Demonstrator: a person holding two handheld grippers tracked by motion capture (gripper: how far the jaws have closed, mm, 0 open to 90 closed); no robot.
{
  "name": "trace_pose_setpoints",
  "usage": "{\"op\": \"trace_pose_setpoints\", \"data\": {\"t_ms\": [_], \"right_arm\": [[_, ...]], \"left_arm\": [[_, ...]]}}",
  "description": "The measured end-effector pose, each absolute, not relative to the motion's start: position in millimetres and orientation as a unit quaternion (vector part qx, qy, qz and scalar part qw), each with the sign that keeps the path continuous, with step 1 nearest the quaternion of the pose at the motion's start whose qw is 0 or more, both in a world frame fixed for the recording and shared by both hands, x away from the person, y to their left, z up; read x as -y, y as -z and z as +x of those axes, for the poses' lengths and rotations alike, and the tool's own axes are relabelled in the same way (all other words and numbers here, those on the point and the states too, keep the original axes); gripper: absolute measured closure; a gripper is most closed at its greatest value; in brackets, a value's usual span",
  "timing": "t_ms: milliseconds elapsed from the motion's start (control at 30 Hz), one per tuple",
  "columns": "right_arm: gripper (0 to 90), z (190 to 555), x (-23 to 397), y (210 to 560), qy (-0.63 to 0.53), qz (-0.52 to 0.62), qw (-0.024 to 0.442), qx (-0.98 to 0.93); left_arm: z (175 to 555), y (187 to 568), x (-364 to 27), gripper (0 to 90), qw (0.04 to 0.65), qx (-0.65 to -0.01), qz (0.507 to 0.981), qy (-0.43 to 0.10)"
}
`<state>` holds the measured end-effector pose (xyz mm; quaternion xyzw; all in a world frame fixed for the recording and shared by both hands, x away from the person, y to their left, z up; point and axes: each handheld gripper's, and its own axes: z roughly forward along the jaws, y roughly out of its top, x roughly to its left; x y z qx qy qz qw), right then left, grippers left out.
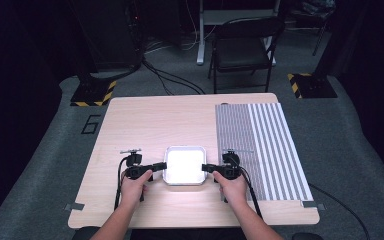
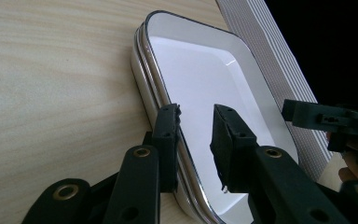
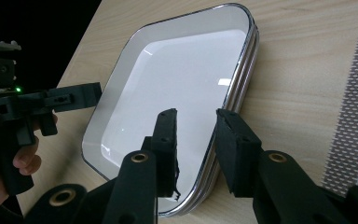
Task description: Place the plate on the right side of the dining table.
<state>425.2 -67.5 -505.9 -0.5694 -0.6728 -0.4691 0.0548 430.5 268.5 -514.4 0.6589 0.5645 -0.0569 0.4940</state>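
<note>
Nearest the camera in the high view, the person's two forearms come in from the bottom edge, each hand wrapped around a black two-jaw gripper. The left gripper (image 1: 161,165) points inward at the left edge of a white rectangular enamel tray with a thin dark rim (image 1: 169,176), and the right gripper (image 1: 208,168) meets the opposite edge. The tray sits on the pale wooden table (image 1: 145,120), near the front and about midway across.

In the left gripper view, the jaws straddle the tray's rim, one outside the stacked-looking metal wall and one over the white inside; a gap shows at the inner jaw, so the grip does not look closed yet. In the right gripper view the jaws likewise stand either side of the rim, apart from it, open rather than clamped.

Just beyond the right hand lies a grey and white striped cloth mat (image 1: 267,145), covering the right part of the table. Farther off, past the table's far edge, a dark folding chair (image 1: 242,47) stands on the grey floor.

The step in hand appears to be taking hold of the tray by both sides. The next move calls for both pairs of jaws to close firmly on the rim together, then a level lift so the shallow tray does not tip.
</note>
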Motion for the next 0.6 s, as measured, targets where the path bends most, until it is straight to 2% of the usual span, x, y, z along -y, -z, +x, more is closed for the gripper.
{"op": "trace_pose_setpoints", "data": {"t_ms": [600], "right_arm": [[68.6,415.6,72.2,511.1,0.481,-0.576,0.078,0.657]], "left_arm": [[421.6,514.5,-266.7,73.6,0.490,-0.581,0.647,0.058]]}}
